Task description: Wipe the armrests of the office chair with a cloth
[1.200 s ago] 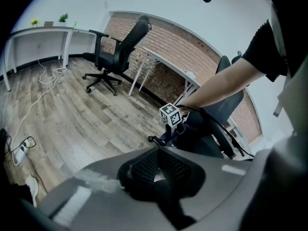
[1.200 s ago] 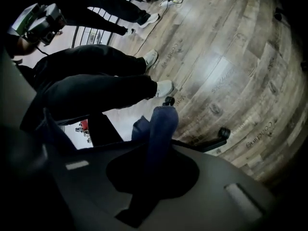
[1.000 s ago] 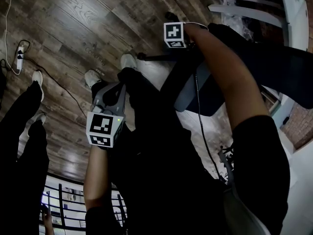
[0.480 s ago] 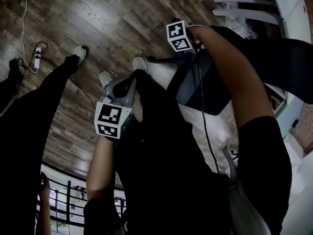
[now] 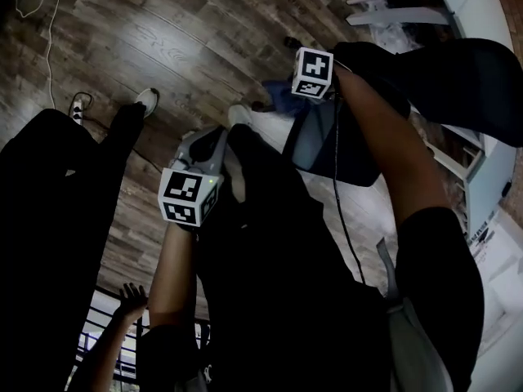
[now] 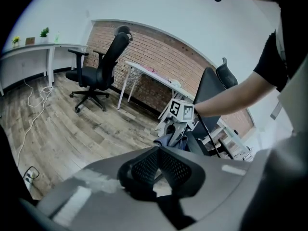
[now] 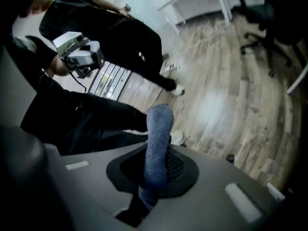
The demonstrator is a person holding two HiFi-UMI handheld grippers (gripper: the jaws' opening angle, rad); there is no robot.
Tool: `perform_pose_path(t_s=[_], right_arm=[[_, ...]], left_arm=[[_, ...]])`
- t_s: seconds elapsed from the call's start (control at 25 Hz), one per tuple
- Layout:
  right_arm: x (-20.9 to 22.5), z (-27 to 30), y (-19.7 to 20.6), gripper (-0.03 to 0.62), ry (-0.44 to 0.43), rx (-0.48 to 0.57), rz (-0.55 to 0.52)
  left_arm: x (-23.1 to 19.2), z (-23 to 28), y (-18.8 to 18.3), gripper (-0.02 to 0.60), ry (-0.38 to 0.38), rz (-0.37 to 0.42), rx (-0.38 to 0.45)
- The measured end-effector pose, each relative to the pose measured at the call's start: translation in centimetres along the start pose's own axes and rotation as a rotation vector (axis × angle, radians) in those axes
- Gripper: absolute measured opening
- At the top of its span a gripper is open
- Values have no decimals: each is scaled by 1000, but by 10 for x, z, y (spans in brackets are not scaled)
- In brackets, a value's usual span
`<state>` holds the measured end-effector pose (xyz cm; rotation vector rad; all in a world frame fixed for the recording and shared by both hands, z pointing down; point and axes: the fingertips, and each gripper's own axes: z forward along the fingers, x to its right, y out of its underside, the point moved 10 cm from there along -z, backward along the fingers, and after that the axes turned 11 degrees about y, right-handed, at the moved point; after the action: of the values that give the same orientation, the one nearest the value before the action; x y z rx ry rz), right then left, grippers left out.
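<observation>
Right gripper view shows the right gripper [image 7: 155,154] with its jaws clenched on a blue-grey cloth [image 7: 159,124] that stands up between them. In the head view the cloth hangs just beside the office chair's [image 5: 458,80] grey armrest [image 5: 315,141]. The left gripper [image 6: 158,150] is apart from the chair, its jaws closed on nothing.

Claws: two, left claw [image 6: 158,150] and right claw [image 7: 155,170].
Cloth [image 7: 158,134]: one, blue.
Office chairs: two in the left gripper view, far chair [image 6: 98,71] and near chair [image 6: 211,88].
Desks: two, white, wall desk [image 6: 45,47] and brick-side desk [image 6: 149,74].
Power strip [image 6: 29,174]: one.
</observation>
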<state>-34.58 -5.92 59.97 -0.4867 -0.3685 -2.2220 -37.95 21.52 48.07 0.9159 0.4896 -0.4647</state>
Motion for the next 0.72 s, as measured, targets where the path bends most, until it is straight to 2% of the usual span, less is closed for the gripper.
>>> perform_pose_path(t_s=[0.16, 0.28, 0.4, 0.52, 0.72], right_arm=[[-31, -49, 1, 34, 267, 308, 75], [-64, -78, 13, 34, 423, 456, 142], [-102, -96, 34, 34, 563, 545, 231], [-143, -105, 55, 34, 680, 596, 363], [-216, -106, 98, 34, 813, 658, 597]], left_arm=[[-3, -4, -17, 6, 14, 41, -6], [1, -4, -30, 6, 35, 86, -12], [7, -3, -45, 6, 78, 151, -24], [12, 0, -60, 6, 144, 223, -59], [39, 6, -70, 6, 252, 327, -125]])
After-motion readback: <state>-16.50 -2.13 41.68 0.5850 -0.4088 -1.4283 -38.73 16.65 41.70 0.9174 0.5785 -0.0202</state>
